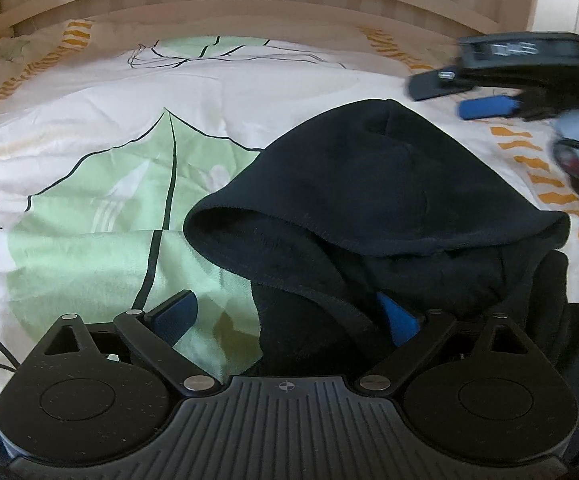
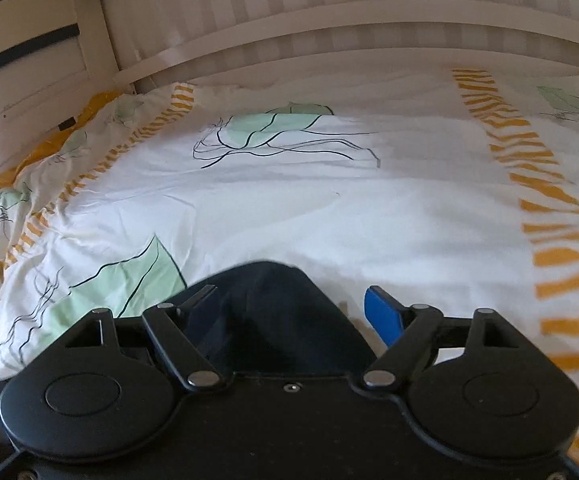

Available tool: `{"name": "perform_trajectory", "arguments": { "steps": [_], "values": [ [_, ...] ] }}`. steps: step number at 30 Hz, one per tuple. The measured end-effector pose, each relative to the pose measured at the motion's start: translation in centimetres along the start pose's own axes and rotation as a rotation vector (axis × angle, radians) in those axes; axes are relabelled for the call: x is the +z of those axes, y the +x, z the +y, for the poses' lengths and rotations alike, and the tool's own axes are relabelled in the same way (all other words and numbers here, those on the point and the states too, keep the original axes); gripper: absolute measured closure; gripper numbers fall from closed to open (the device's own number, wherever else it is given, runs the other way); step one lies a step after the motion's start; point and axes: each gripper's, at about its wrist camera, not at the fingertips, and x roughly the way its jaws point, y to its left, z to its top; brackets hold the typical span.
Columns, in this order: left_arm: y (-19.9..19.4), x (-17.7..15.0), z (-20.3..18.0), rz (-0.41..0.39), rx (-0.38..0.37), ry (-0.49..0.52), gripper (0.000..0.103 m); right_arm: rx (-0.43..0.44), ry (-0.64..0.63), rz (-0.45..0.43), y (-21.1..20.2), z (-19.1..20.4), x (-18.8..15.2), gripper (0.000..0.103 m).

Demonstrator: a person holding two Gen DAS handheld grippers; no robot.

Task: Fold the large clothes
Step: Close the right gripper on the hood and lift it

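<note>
A black hoodie (image 1: 389, 208) is laid on a leaf-patterned duvet (image 1: 101, 216), with both grippers spread wide.

In the left wrist view the hood fills the centre and lower right of the frame. The left gripper (image 1: 289, 316) is held low at the bottom edge, its fingers wide apart with dark cloth lying between them, nothing pinched. The right gripper (image 1: 461, 92) is seen blurred at the upper right, above the bedding, fingers parted. In the right wrist view a dark peak of the hoodie (image 2: 277, 312) lies between the open fingers, and a pale wooden bed frame (image 2: 41, 72) is seen at upper left.
</note>
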Motion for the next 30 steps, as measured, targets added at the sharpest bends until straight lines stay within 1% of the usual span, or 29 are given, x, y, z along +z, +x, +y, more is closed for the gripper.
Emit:
{"name": "perform_trajectory", "arguments": {
  "steps": [3, 7, 8, 9, 10, 11, 12, 14, 16, 18, 19, 21, 22, 25, 27, 30],
  "values": [
    [0.0, -0.1, -0.1, -0.006, 0.002, -0.002, 0.005, 0.018, -0.024, 0.021, 2.3, 0.5, 0.5, 0.022],
    [0.0, -0.1, 0.0, -0.008, -0.001, -0.005, 0.005, 0.038, -0.04, 0.055, 4.1, 0.8, 0.7, 0.023],
    [0.0, -0.1, 0.1, -0.009, -0.003, -0.007, 0.005, 0.041, -0.034, 0.065, 4.5, 0.7, 0.6, 0.029],
    [-0.1, -0.1, 0.1, -0.009, -0.006, -0.008, 0.006, 0.044, -0.026, 0.078, 4.8, 0.5, 0.6, 0.044],
    [-0.2, 0.1, 0.3, -0.011, -0.013, -0.011, 0.007, 0.04, -0.017, 0.095, 5.2, 0.3, 0.4, 0.053],
    [-0.5, 0.2, 0.5, -0.011, -0.024, -0.014, 0.007, 0.03, -0.014, 0.107, 5.4, 0.3, 0.3, 0.068],
    [-1.0, 0.5, 0.6, -0.01, -0.036, -0.014, 0.008, 0.021, -0.017, 0.11, 5.4, 0.4, 0.2, 0.075],
    [-2.6, 0.7, 0.9, -0.044, -0.052, -0.016, 0.008, 0.02, -0.047, 0.088, 4.6, 0.8, 0.2, 0.08],
    [-4.8, 0.7, 0.8, -0.082, -0.091, -0.012, 0.008, 0.018, -0.086, 0.05, 3.2, 1.4, 0.5, 0.081],
    [-6.4, 0.3, 0.4, -0.086, -0.15, -0.003, 0.008, 0.027, -0.109, -0.001, 1.4, 1.9, 0.7, 0.082],
    [-6.7, 0.0, 0.0, -0.059, -0.197, 0.009, 0.008, 0.033, -0.122, -0.025, 0.5, 2.3, 0.8, 0.082],
    [-6.4, -0.8, -0.5, 0.013, -0.264, 0.008, 0.008, 0.045, -0.164, -0.079, -2.1, 3.3, 0.6, 0.082],
    [-6.1, -1.3, -0.7, 0.04, -0.27, -0.003, 0.008, 0.05, -0.194, -0.106, -3.6, 4.0, 0.3, 0.082],
    [-5.4, -2.4, -0.7, 0.065, -0.232, -0.019, 0.008, 0.074, -0.292, -0.177, -8.0, 6.4, -0.9, 0.082],
    [-5.4, -2.7, -0.6, 0.063, -0.216, -0.029, 0.008, 0.104, -0.334, -0.221, -11.4, 7.8, -2.2, 0.082],
    [-5.8, -3.1, -0.6, 0.054, -0.17, -0.035, 0.008, 0.128, -0.44, -0.264, -16.1, 10.4, -5.5, 0.082]
  ]
}}
